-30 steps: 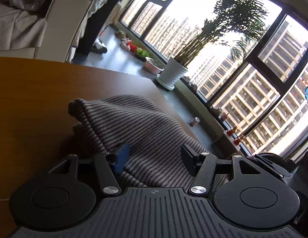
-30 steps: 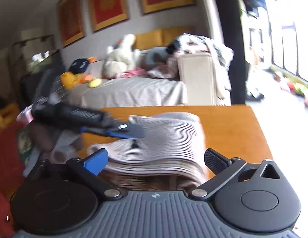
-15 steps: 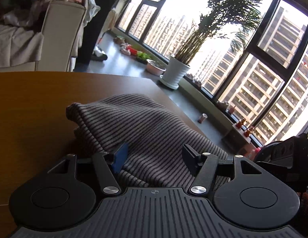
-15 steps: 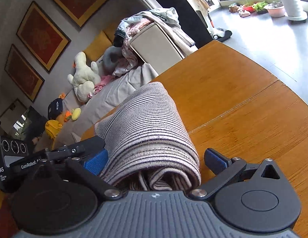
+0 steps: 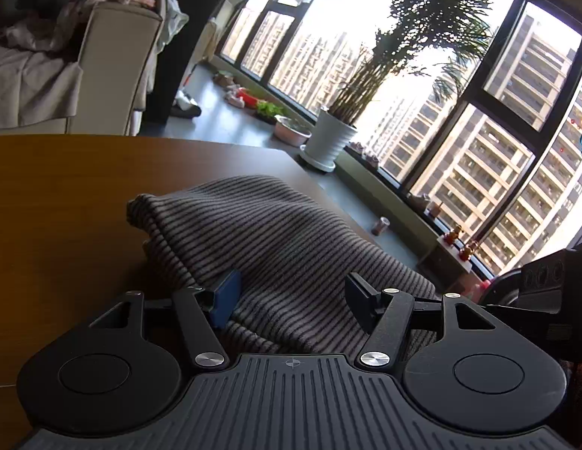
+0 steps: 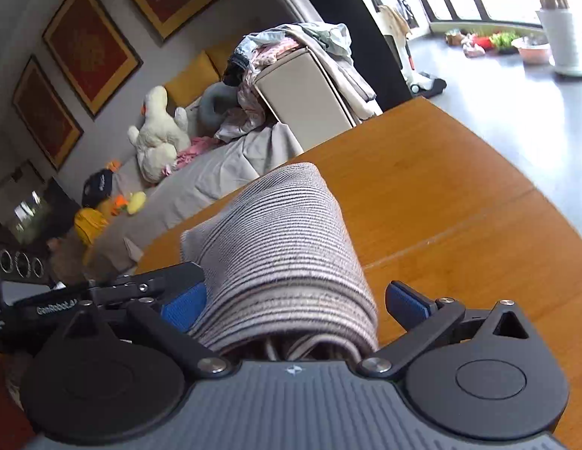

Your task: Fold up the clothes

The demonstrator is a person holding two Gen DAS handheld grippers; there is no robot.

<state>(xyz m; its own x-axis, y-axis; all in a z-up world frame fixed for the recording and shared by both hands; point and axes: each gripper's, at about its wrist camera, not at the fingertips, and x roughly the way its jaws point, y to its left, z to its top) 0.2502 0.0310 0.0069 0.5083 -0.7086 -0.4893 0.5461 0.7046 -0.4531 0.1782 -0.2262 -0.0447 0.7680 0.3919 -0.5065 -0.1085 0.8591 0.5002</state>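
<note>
A grey striped knit garment lies folded in a thick bundle on the brown wooden table. My left gripper is open, its fingers straddling the near edge of the bundle. In the right wrist view the same garment shows its layered folded end. My right gripper is open with the bundle's end between its fingers. The left gripper's body shows at the left of the right wrist view, and the right gripper's body at the right edge of the left wrist view.
The table's far edge drops to a grey floor. A sofa with clothes and a plush toy stands beyond the table. A potted plant stands by the large windows.
The right gripper swung round to the bundle's folded end and came close over it. The left gripper stayed over the garment and tilted slightly. Both stay open.
</note>
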